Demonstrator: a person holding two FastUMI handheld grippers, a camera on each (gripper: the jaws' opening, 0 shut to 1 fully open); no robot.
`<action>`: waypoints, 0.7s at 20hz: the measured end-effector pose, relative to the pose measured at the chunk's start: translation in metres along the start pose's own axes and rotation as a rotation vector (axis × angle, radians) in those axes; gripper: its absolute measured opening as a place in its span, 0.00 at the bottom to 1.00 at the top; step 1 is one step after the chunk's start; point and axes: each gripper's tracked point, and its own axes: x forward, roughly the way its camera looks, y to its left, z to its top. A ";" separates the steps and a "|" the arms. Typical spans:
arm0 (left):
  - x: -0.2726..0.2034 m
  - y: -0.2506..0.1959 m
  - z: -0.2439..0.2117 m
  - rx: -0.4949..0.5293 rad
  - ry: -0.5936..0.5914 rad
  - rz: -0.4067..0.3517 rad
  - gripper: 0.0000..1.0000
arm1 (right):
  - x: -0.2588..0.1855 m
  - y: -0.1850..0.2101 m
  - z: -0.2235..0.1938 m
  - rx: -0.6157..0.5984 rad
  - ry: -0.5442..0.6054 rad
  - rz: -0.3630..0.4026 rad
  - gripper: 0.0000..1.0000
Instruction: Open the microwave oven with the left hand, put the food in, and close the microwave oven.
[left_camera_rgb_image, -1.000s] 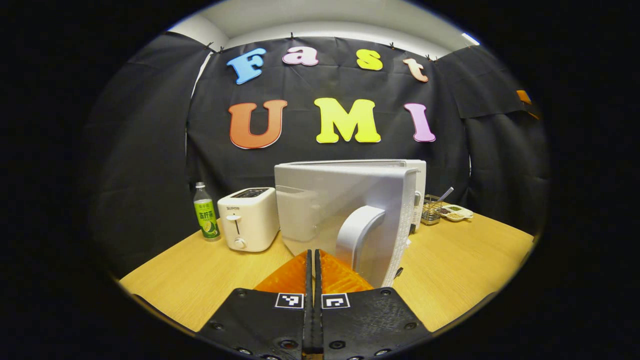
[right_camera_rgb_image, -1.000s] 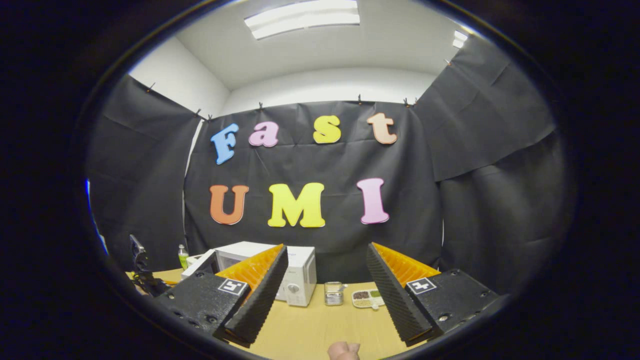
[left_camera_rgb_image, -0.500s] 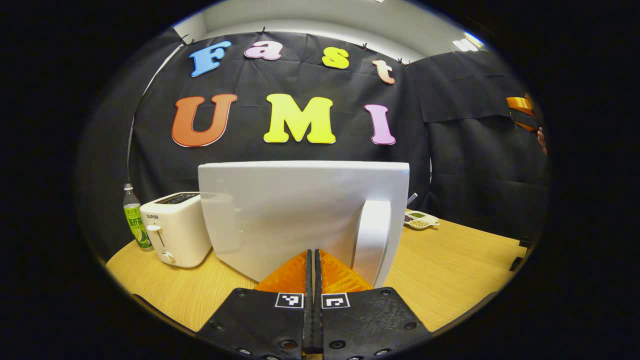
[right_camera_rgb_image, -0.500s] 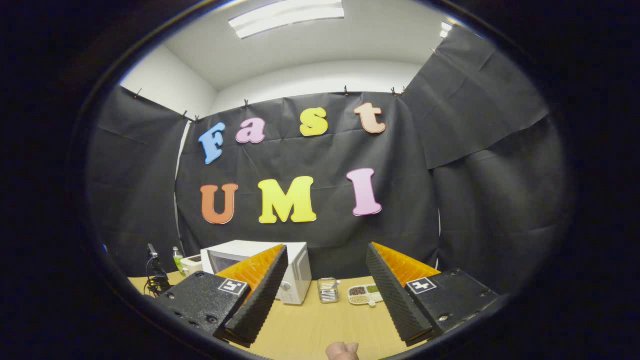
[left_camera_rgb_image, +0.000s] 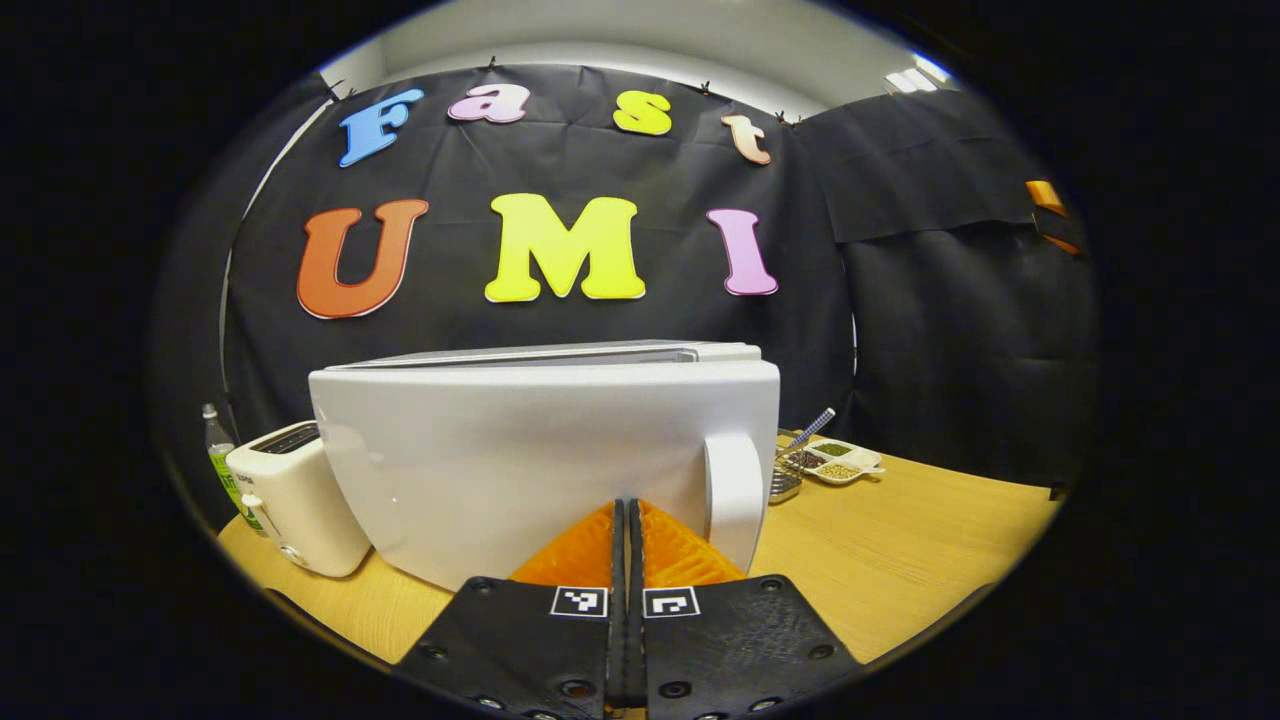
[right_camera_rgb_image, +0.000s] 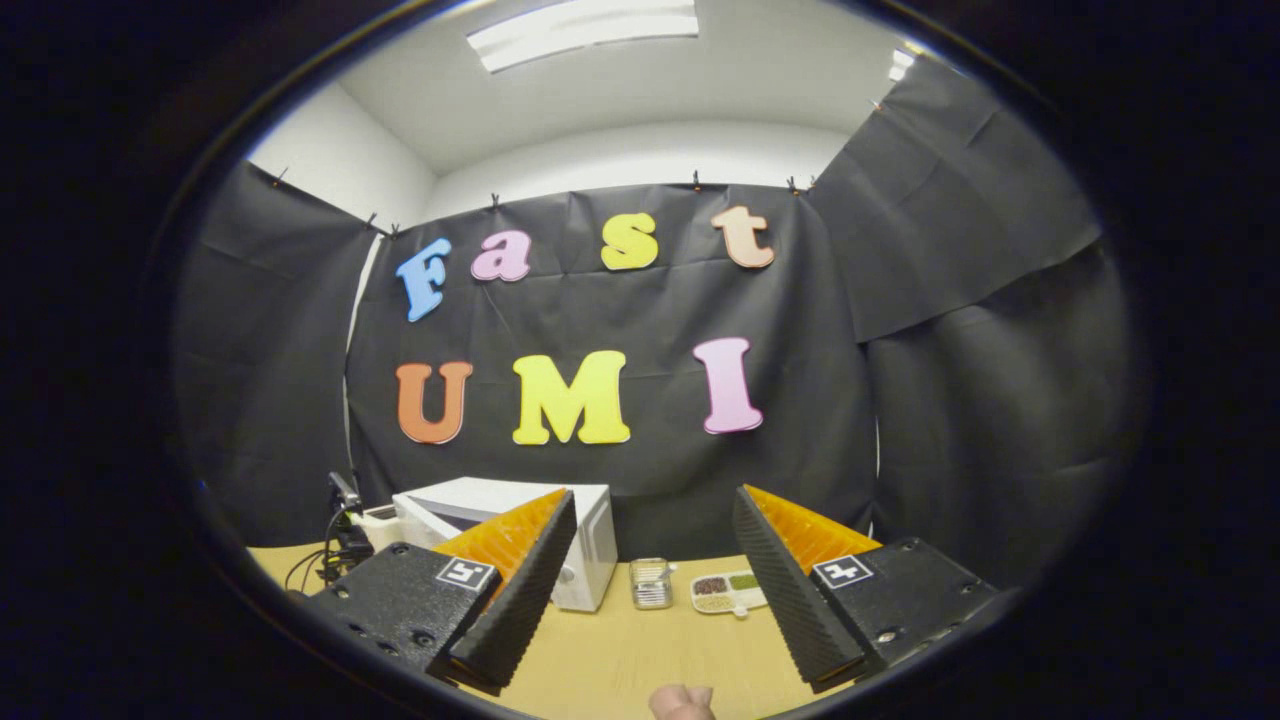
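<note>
A: Two hand-held grippers were in play. The left hand-held gripper (left_camera_rgb_image: 628, 525) was clenched with nothing between its fingers, its tips at the microwave door (left_camera_rgb_image: 540, 460) just left of the handle (left_camera_rgb_image: 735, 492).

B: Step?

A: Judged as closing. The door looked nearly shut; the next move called for a firm push. The right hand-held gripper (right_camera_rgb_image: 645, 535) hung released, near the surface (right_camera_rgb_image: 640, 650). Food went unseen.

On the table (left_camera_rgb_image: 900, 540), a toaster (left_camera_rgb_image: 295, 500) stands left of the microwave (left_camera_rgb_image: 540, 450). A bottle (left_camera_rgb_image: 222, 462) is behind the toaster. A dish (left_camera_rgb_image: 835, 460) lies to the microwave's right.
</note>
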 end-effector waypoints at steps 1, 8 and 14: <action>0.006 0.001 0.000 -0.009 0.008 0.012 0.00 | 0.001 -0.002 0.000 0.000 0.000 -0.001 0.91; 0.056 -0.002 0.005 -0.130 0.014 0.052 0.00 | 0.016 -0.011 -0.012 0.014 0.008 -0.003 0.91; 0.093 0.000 -0.005 -0.126 0.057 0.112 0.00 | 0.028 -0.023 -0.026 0.055 0.023 0.004 1.00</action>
